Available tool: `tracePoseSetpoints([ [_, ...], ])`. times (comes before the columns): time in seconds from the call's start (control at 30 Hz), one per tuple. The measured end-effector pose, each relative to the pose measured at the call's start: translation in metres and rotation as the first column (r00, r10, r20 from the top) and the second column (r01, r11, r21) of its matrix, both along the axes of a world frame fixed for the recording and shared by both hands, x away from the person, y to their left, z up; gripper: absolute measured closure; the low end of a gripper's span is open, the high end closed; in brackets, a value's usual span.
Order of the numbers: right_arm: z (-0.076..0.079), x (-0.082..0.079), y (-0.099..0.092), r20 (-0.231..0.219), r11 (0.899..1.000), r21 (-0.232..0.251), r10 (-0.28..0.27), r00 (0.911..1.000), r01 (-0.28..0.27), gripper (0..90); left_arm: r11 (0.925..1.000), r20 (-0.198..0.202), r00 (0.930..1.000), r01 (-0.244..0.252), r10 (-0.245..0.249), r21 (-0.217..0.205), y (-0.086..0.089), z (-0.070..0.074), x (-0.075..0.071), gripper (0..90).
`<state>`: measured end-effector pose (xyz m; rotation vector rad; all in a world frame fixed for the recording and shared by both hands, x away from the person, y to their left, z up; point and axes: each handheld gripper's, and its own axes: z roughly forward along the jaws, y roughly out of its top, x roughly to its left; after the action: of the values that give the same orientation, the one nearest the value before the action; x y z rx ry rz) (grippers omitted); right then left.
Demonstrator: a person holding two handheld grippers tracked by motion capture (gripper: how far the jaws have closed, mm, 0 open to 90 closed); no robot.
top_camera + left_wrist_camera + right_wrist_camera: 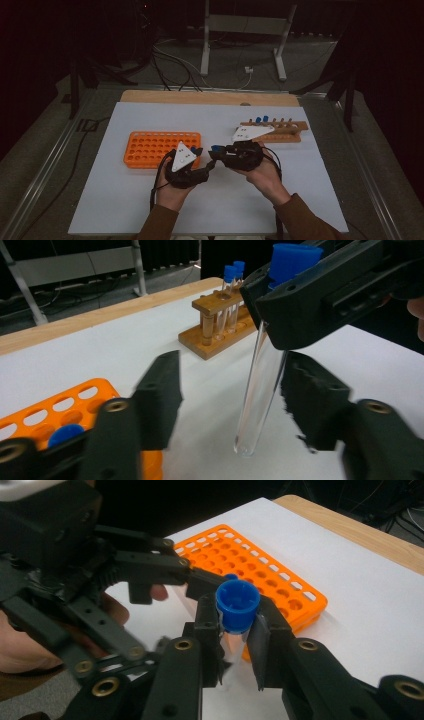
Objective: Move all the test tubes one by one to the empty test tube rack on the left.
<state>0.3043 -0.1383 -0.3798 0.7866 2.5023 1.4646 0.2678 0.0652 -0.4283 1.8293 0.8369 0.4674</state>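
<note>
cables [172, 62] (floor beyond table), metal stand [243, 25].

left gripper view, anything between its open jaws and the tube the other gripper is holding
Nothing visible. The test tube hangs from the right gripper, which is shut on it just under the blue cap, and its glass body already sits in the gap of the open left gripper, nearer one jaw, apparently touching neither.

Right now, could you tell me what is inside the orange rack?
One blue-capped tube sits in a near hole of the orange rack; the other visible holes look empty. The left claw covers its right corner.
</note>
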Motion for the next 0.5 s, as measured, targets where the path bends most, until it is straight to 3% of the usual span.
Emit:
tracePoseSetpoints([
  [0.03, 0.0000, 0.0000, 0.0000, 0.000, 1.000, 0.000, 0.000, 1.0000, 0.000, 76.7, 1.0000, 0.000, 1.0000, 0.008, -0.008, 0.000, -0.0003, -0.0002, 0.0002, 47.1],
  [0.1, -0.0007, 0.0001, 0.0012, -0.002, 1.000, -0.002, 0.003, 1.0000, -0.003, 76.7, 0.9998, 0.001, 0.9997, 0.022, -0.022, 0.000, -0.0013, -0.0007, -0.0001, 56.6],
  [0.2, -0.0014, 0.0005, 0.0015, -0.005, 1.000, 0.000, 0.004, 1.0000, -0.004, 76.7, 0.9991, 0.005, 0.9991, 0.041, -0.041, 0.005, -0.0025, -0.0013, -0.0011, 62.3],
  [0.23, -0.0019, 0.0010, 0.0016, -0.013, 1.000, 0.004, 0.003, 0.9999, -0.002, 76.7, 0.9987, 0.006, 0.9987, 0.051, -0.051, 0.003, -0.0025, -0.0014, -0.0013, 68.8],
  [0.33, -0.0021, 0.0014, 0.0019, -0.019, 1.000, 0.006, 0.004, 0.9998, -0.004, 76.7, 0.9975, 0.014, 0.9974, 0.070, -0.070, 0.000, -0.0037, -0.0023, -0.0027, 76.5],
  [0.5, -0.0023, 0.0016, 0.0014, -0.024, 1.000, -0.001, 0.007, 0.9997, -0.007, 76.5, 0.9965, 0.034, 0.9960, 0.082, -0.083, 0.015, -0.0052, -0.0035, -0.0038, 78.1],
])
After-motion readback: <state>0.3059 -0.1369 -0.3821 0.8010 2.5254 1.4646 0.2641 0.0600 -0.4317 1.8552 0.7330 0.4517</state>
